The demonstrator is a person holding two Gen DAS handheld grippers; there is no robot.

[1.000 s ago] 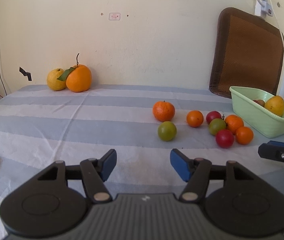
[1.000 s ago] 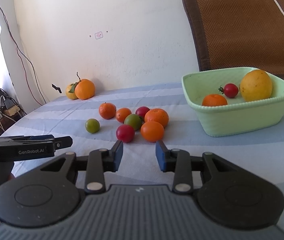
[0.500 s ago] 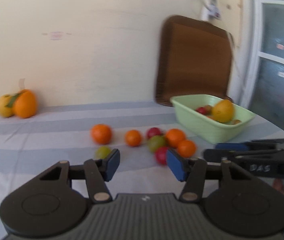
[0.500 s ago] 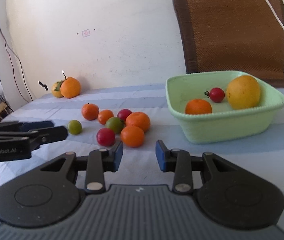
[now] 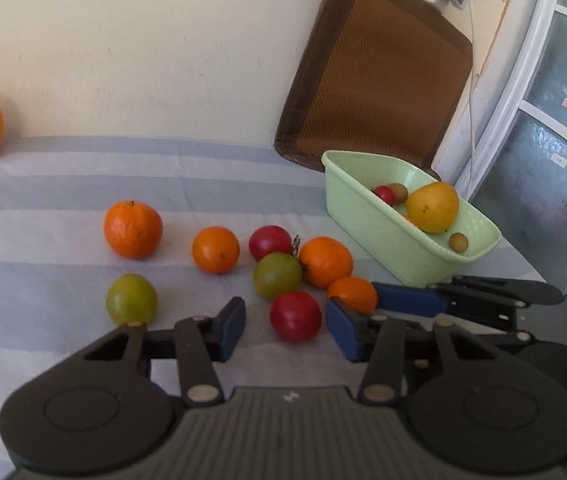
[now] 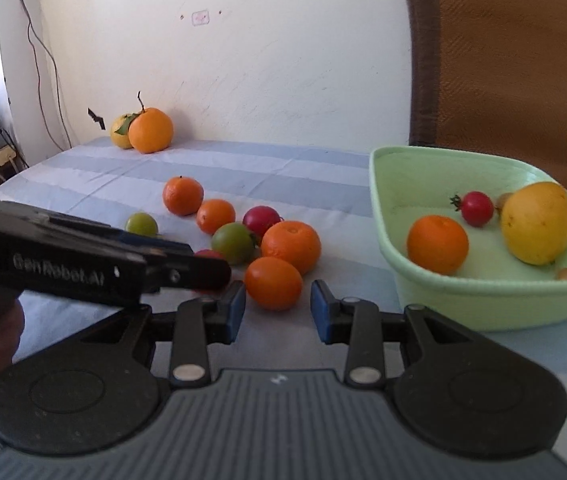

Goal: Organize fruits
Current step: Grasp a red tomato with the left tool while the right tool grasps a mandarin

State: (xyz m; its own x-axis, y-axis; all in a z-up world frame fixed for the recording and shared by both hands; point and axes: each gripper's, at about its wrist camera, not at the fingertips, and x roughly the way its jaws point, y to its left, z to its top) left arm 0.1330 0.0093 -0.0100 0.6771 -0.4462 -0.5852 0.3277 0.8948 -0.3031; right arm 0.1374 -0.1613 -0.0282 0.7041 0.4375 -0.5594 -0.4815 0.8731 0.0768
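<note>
striped tablecloth [image 5: 63, 184] covers the table, brown woven mat [image 5: 379, 76] leans on the wall behind. light green basket [image 6: 483, 300] sits at the right side of the cloth, holding a big yellow fruit [image 6: 537, 222], one orange [image 6: 437, 244], a small red tomato [image 6: 477, 208] and a couple of tiny brownish fruits. large orange with stem [image 6: 150, 130] and a yellow fruit behind it sit far back by the wall, well apart from the rest. loose cluster on the cloth left of the basket: oranges, two green fruits, two red ones. left gripper [image 5: 283, 330] has just been closing, jaws still apart at narrow gap, red tomato [image 5: 295, 316] just ahead between the tips, pads not on it. right gripper [image 6: 277, 310] narrow too, nothing gripped, nearest orange [image 6: 273, 283] sits just ahead of the gap, not touched
</note>
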